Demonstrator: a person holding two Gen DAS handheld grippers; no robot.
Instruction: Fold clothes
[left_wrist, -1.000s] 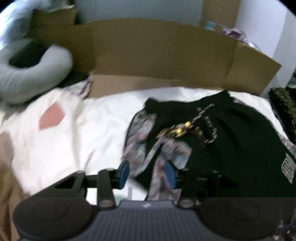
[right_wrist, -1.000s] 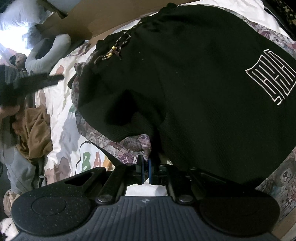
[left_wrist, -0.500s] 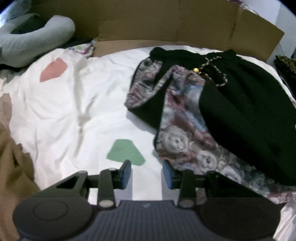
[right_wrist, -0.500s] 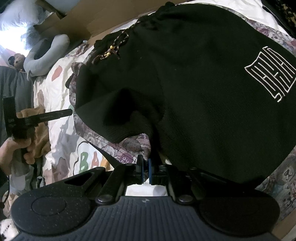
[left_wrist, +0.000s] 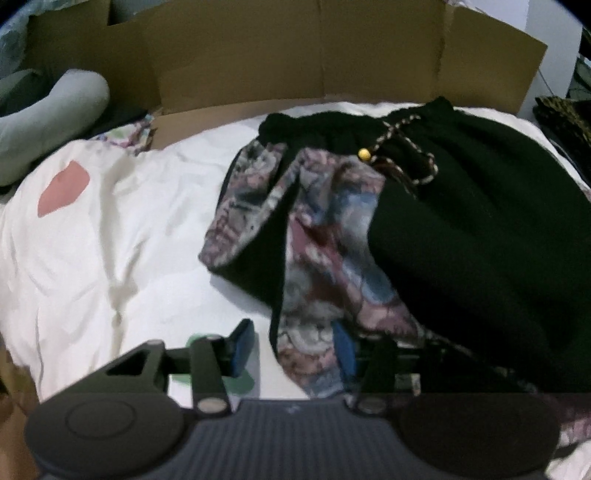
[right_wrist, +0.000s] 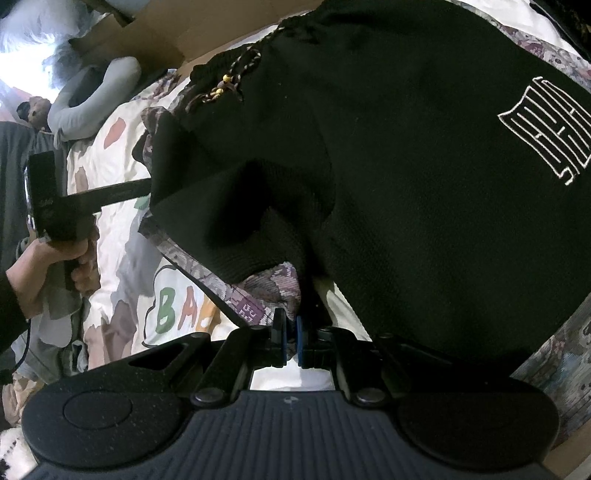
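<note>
Black shorts (left_wrist: 480, 236) with a patterned bear-print lining (left_wrist: 325, 258) and a braided drawstring (left_wrist: 402, 155) lie on a white bedsheet (left_wrist: 110, 240). My left gripper (left_wrist: 293, 349) is open, its blue pads on either side of the lining's lower edge. My right gripper (right_wrist: 290, 341) is shut on the hem of the shorts (right_wrist: 406, 184), pinching patterned lining (right_wrist: 273, 288) and lifting black cloth. A white maze logo (right_wrist: 550, 140) shows on the leg. The left gripper (right_wrist: 55, 199) shows at the left of the right wrist view, held by a hand.
A brown cardboard wall (left_wrist: 295, 55) stands behind the shorts. A grey neck pillow (left_wrist: 48, 122) lies at the far left. The sheet has pink (left_wrist: 62, 192) and green (left_wrist: 236, 384) patches. Brown fabric sits at the lower left edge.
My left gripper has moved right and forward, so the patterned lining edge now lies between its open pads. My right gripper has stayed shut on the hem.
</note>
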